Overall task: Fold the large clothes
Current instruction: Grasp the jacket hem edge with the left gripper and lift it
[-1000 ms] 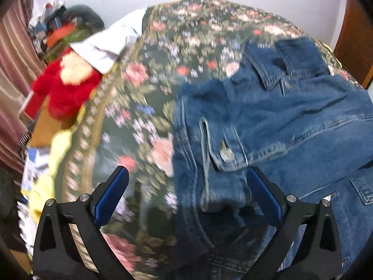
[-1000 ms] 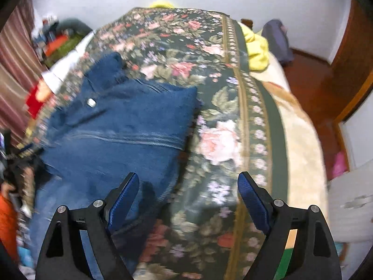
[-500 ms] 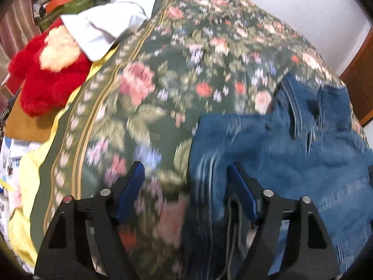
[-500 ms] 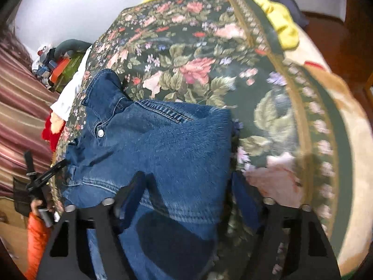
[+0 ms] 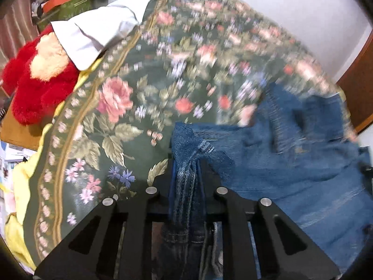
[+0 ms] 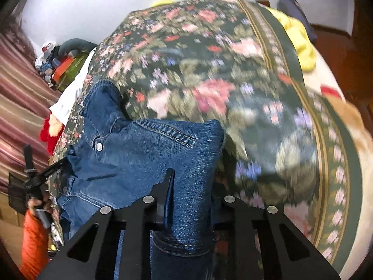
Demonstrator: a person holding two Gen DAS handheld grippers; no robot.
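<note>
Your left gripper is closing, its jaws pinching a bunched edge of the blue denim jacket, which spreads ahead and to its right across the dark green floral bedspread. Your right gripper is closing too, clamped on a thick fold of the same jacket; the rest lies ahead and to its left.
</note>
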